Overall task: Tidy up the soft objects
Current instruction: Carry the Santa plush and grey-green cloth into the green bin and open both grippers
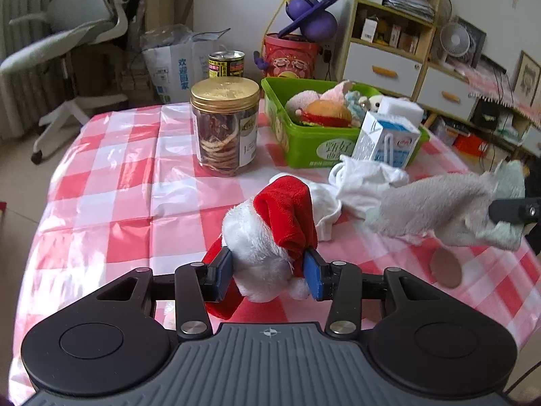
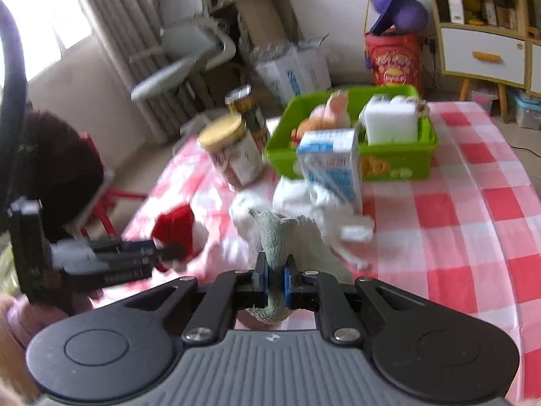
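Checked tablecloth (image 1: 118, 176) covers table. Green bin (image 1: 304, 149) at far side holds plush toys, milk carton (image 1: 385, 142) just in front. Grey plush (image 1: 439, 209) lifted off cloth, right gripper (image 2: 275, 284) clamped on its greenish end. Santa-hat plush (image 1: 270, 237) near edge, left gripper (image 1: 268, 275) pads pressing both sides.

The right wrist view is motion-blurred: carton (image 2: 333, 165) print beyond the jaws is unreadable. Grey cloth (image 2: 280, 237) end hides behind the pads.
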A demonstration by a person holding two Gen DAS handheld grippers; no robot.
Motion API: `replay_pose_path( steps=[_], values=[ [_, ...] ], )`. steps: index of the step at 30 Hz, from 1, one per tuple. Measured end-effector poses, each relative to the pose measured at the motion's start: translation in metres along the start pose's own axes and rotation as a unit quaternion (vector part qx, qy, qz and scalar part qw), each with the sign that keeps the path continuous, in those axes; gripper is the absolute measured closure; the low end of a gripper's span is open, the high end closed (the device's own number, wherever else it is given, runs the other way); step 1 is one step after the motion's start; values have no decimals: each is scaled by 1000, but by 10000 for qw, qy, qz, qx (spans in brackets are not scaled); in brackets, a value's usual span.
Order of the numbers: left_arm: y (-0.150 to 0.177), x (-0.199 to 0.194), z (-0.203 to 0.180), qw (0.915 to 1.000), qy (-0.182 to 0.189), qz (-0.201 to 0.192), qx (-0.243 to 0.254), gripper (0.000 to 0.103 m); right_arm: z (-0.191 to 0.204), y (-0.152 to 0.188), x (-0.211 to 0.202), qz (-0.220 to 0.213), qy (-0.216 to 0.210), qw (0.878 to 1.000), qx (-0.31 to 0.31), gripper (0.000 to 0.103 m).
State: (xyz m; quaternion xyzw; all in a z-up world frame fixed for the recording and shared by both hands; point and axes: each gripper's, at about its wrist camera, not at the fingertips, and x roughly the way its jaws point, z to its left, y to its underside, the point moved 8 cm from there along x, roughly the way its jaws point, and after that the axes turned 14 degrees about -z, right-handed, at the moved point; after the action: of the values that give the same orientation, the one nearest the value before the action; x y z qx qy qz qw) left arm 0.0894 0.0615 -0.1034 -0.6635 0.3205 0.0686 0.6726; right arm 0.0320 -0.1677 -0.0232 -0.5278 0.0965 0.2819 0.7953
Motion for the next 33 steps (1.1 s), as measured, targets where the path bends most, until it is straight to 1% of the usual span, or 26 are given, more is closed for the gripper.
replay_pose_path(
  steps=[4,9,14,18,25,30,33],
  values=[
    [-7,-3,-4,9996,111,-30,-275,58,-5,-21,-8,-292,-22,9993,248,103],
    [-23,-6,-15,9984,246,-214,-459,58,-13,-47,-13,-652,-41,9961,587,103],
    [-45,0,-26,9976,295,-354,-522,58,-22,-72,-7,-830,4,9931,827,103],
    [-69,11,-36,9965,380,-500,-554,58,-29,-98,5,-981,84,9907,937,103],
    [-114,53,-57,9954,541,-650,-441,58,-44,-142,40,-1190,154,9885,916,103],
    [-138,89,-70,9954,592,-676,-341,58,-63,-161,72,-1221,220,9874,985,103],
    [-149,113,-75,9962,571,-603,-246,58,-74,-166,92,-1173,322,9878,974,103]
  ],
)
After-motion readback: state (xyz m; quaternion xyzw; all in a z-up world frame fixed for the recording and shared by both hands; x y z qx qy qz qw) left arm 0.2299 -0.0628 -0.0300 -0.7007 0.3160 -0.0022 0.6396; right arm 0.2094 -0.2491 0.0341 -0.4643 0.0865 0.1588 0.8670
